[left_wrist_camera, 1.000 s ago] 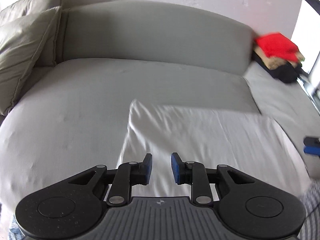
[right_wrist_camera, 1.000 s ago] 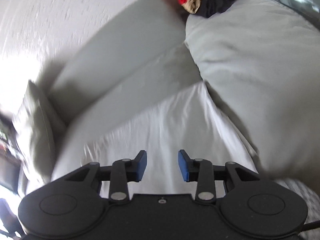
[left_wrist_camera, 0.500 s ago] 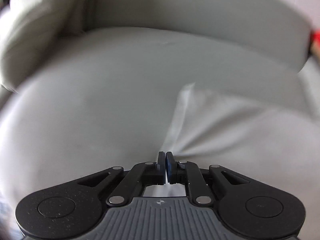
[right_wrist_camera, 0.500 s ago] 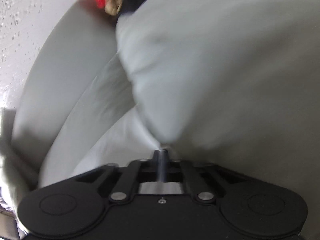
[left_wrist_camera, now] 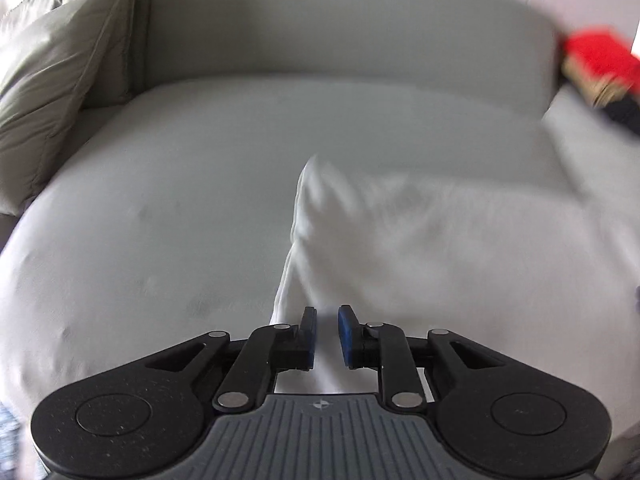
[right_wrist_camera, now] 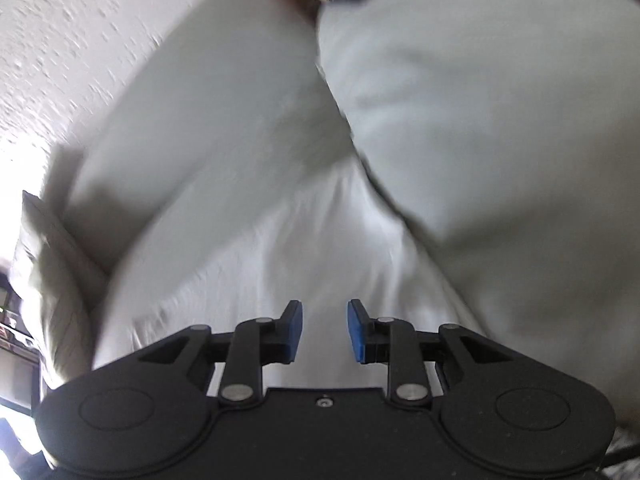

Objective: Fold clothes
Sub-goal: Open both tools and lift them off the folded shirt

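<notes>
Left of the left gripper [left_wrist_camera: 324, 334], bare sofa seat [left_wrist_camera: 168, 208] lies open up to the pillows [left_wrist_camera: 52, 80]; ahead-right, a white cloth [left_wrist_camera: 420, 248] and clothes pile [left_wrist_camera: 600, 68] block passage.

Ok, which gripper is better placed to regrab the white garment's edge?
Probably the left gripper: open, with the white garment edge running between its fingers. The right gripper, also open, faces mid-cloth.

Clothes pile [left_wrist_camera: 600, 68] blurred, cut off at right edge.
</notes>
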`<state>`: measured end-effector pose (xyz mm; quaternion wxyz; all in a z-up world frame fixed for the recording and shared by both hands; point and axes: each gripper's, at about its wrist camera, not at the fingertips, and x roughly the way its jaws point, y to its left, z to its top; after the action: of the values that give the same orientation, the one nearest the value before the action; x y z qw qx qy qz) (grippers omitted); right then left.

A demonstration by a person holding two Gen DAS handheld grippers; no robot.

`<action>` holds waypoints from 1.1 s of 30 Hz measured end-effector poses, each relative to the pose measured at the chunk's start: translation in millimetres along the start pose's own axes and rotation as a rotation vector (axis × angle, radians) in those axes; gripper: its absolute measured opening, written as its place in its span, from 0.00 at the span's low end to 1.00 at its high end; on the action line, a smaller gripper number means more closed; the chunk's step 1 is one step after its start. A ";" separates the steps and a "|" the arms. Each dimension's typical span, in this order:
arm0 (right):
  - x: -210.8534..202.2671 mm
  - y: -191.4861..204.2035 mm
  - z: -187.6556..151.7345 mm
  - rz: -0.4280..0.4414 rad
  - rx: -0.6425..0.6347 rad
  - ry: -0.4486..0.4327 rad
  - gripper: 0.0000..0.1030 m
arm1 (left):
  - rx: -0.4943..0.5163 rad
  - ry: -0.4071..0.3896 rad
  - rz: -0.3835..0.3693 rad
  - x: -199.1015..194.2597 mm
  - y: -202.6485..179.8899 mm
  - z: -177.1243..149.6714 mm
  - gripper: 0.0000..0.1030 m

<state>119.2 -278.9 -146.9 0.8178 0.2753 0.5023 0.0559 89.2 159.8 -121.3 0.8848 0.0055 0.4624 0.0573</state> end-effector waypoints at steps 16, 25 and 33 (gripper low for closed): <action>-81.9 -1.3 -44.3 -0.125 -0.097 -0.130 0.24 | -0.118 -0.051 0.136 -69.6 30.3 -50.2 0.14; -93.8 5.9 -80.8 0.012 -0.144 -0.161 0.24 | -0.009 -0.093 -0.040 -76.6 -15.8 -77.7 0.25; -105.8 17.4 -111.0 0.039 -0.260 -0.196 0.24 | 0.083 -0.103 -0.015 -81.4 -27.4 -98.0 0.27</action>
<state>-24.0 -259.4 -92.5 0.8902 0.1811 0.4034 0.1093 -34.5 119.6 -112.6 0.9069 0.0418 0.4181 0.0312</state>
